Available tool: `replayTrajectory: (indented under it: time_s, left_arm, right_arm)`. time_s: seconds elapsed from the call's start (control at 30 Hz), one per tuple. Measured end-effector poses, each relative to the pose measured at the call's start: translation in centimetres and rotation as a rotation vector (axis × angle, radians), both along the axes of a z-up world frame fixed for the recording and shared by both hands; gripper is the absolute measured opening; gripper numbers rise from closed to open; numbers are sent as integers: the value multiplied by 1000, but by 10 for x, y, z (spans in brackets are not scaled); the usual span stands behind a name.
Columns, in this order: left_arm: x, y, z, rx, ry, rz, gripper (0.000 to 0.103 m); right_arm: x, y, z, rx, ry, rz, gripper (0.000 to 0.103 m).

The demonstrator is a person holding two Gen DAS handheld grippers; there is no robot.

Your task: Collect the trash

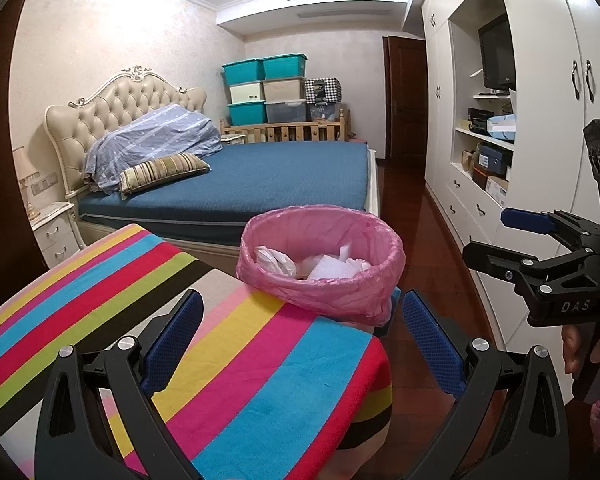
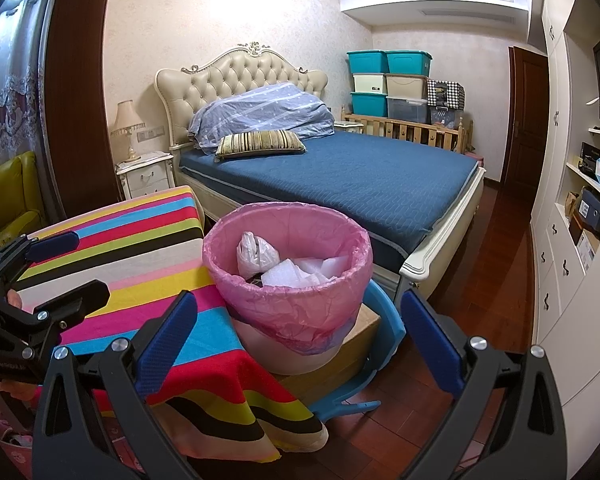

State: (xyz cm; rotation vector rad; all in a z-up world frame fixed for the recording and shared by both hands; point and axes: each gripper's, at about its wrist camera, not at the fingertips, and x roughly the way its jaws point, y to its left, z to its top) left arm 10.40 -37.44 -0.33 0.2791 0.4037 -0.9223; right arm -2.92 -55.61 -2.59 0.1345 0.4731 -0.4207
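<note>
A white bin lined with a pink bag stands beside the striped table, on a cardboard box. It holds white foam pieces and a crumpled white plastic bag. My left gripper is open and empty over the table's right corner, just short of the bin. My right gripper is open and empty, facing the bin from close by. Each gripper shows in the other's view: the right one at the right edge, the left one at the left edge.
The table with a striped cloth sits at the left. A bed with a blue cover lies behind. White cupboards line the right wall. A light blue plastic piece leans by the box on the dark wood floor.
</note>
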Motion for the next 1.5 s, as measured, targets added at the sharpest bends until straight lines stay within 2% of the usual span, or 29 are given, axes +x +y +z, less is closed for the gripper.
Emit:
replayTrajectory:
  time_s: [0.13,0.3,0.47,0.57,0.7,0.8,0.9,1.0,1.03,1.1,1.17,1.23,1.3,1.37,1.5]
  left_arm:
    - [2,-2,-3,-9,38,-11,96]
    - [6,1,-4,-5,48,16,96]
    - [4,14,2,-1,-3,57,96]
    - [11,30,5,2,-8,105,96]
    - [31,73,8,1,11,204,96]
    - [53,130,9,9,39,336,96]
    - [72,191,10,25,24,476,96]
    - [95,268,8,55,29,644,96]
    - [106,304,5,66,35,734,96]
    - [124,349,1,77,56,829,96]
    - [150,402,-10,103,99,938,96]
    - [175,444,-23,132,160,1030,96]
    - [200,479,-39,151,235,1097,96]
    - [215,492,-50,167,265,1112,96]
    - [232,483,-66,173,339,1052,96]
  right_arm:
    - [1,2,-1,1,2,-1,99]
    - [1,3,-2,-1,1,0,99]
    - [7,9,-4,-8,5,12,99]
    - [13,16,-3,-7,10,32,99]
    - [36,40,-7,29,38,89,99]
    - [70,82,-13,43,77,186,99]
    - [115,148,-22,24,141,326,99]
    - [163,233,-29,-16,193,500,99]
    - [175,257,-31,-24,212,542,99]
    - [204,323,-37,-41,252,669,99]
    - [233,387,-46,-50,291,784,99]
    - [259,438,-54,-58,344,824,99]
    - [279,477,-59,-60,375,858,99]
    - [298,516,-66,-86,402,873,99]
    - [317,558,-77,-107,439,883,99]
